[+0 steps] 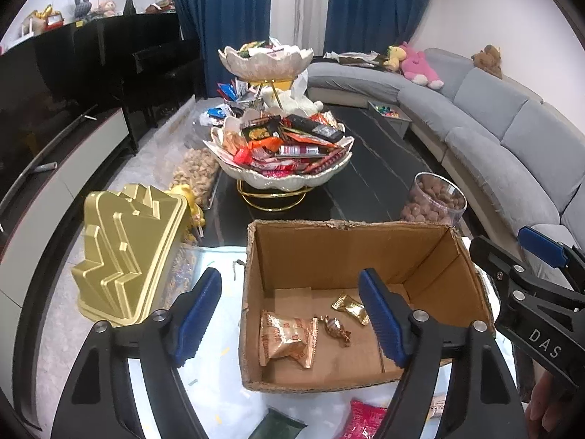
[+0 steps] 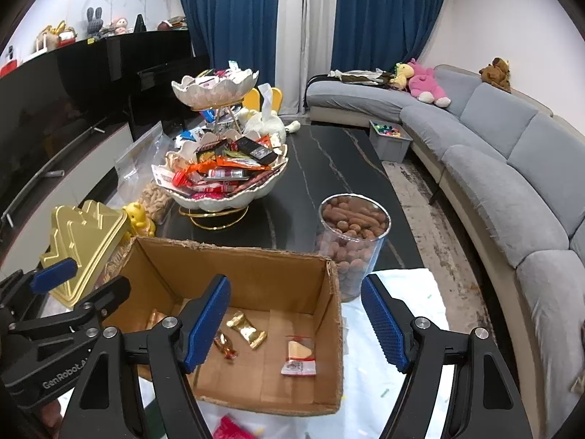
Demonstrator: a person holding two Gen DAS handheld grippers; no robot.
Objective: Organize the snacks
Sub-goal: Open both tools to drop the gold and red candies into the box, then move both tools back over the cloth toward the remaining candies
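Four wrapped snacks lie loose on the cardboard box floor. Both grippers, left and right, hover above it, fingers apart, empty. Two-tier shell bowl heaped with snacks; clear jar full of brown nuts.

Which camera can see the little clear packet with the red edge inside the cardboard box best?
The right wrist view. There the small clear red-edged packet lies in plain sight on the floor of the brown cardboard box. In the left wrist view that corner of the box sits behind the left gripper's blue finger, so the packet is hidden.
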